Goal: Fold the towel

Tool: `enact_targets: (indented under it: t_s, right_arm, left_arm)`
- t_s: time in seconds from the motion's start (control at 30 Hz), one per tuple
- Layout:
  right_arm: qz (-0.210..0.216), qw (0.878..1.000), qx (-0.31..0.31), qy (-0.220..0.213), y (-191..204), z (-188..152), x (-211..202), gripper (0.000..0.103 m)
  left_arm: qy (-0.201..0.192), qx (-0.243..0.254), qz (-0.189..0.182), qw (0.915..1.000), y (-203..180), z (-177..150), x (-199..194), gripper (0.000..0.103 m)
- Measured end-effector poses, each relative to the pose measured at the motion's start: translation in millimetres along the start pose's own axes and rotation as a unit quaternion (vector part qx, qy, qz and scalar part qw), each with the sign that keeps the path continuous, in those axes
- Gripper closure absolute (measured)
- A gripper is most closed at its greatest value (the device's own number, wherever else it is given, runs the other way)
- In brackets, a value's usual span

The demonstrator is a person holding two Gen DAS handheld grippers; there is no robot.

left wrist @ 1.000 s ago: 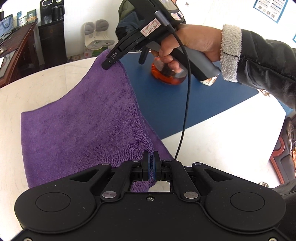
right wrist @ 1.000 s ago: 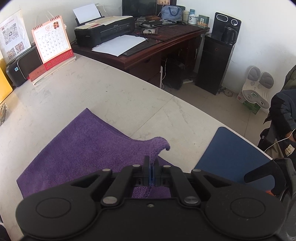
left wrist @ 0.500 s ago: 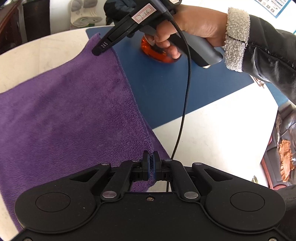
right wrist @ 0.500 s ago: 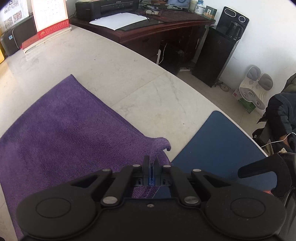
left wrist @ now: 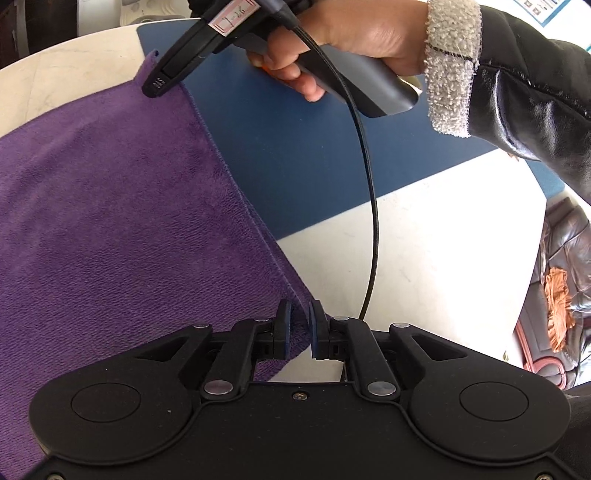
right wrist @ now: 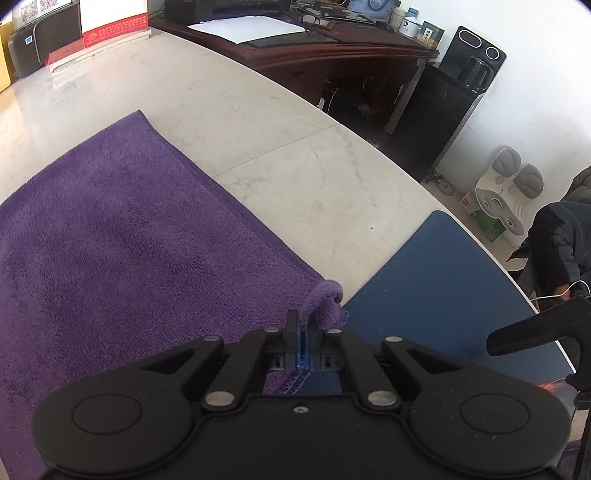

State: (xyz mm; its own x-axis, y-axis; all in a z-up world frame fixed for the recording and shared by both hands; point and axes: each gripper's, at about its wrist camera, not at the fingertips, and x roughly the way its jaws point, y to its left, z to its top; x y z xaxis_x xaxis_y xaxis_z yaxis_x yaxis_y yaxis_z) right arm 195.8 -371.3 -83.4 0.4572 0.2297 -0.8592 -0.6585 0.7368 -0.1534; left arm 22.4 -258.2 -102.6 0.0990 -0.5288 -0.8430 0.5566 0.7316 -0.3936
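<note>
Your left gripper (left wrist: 299, 317) is opening its fingers around a corner of the purple towel (left wrist: 122, 229); your right gripper (right wrist: 303, 320) pinches another corner, towel flat on the desk (right wrist: 258, 129).

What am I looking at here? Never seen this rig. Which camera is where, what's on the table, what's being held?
No robot arm: a person holds a two-finger gripper in each hand, and each gripper carries a fisheye camera that looks along its fingers.

The left wrist view shows the left gripper at the bottom, and the person's hand working the right gripper farther off. The right wrist view shows the right gripper from its own camera.

On the pale table lie a purple towel and a blue mat; the towel's edge overlaps the mat.

The right gripper is shut on a towel corner. The left gripper's jaws are opening, with the other corner between the pads, seemingly released.
</note>
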Motion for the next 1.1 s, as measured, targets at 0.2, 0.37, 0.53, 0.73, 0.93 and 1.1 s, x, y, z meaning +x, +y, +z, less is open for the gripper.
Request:
enact_targets:
  t_s: [0.2, 0.37, 0.53, 0.73, 0.93, 1.1]
  right_arm:
    - [-0.024, 1.000, -0.011, -0.010, 0.7, -4.3, -2.2, 0.099]
    - [-0.066, 0.997, -0.003, -0.031, -6.1, -6.6, -12.2, 0.073]
    - [-0.118, 0.985, 0.072, -0.102, -18.0, -11.2, -59.8, 0.067]
    - [-0.087, 0.975, 0.141, -0.148, 12.6, -36.9, -115.2, 0.067]
    - [-0.001, 0.987, 0.131, -0.095, 97.2, -50.9, -89.0, 0.069]
    - [-0.006, 0.989, 0.134, -0.062, 143.7, -27.0, -46.8, 0.069]
  left_arm:
    - [0.003, 0.001, -0.027, 0.9996, 5.0, -4.4, 5.3, 0.090]
    - [-0.002, 0.017, -0.041, 0.9990, 2.5, -8.9, 1.7, 0.088]
    - [-0.029, 0.030, -0.038, 0.9984, 3.7, -19.4, -27.5, 0.088]
    - [-0.106, -0.012, 0.081, 0.9909, 53.5, -47.2, -105.5, 0.086]
    - [-0.105, -0.060, 0.175, 0.9772, 104.8, -53.6, -134.1, 0.086]
    - [-0.108, -0.049, 0.204, 0.9718, 130.4, -39.4, -101.2, 0.086]
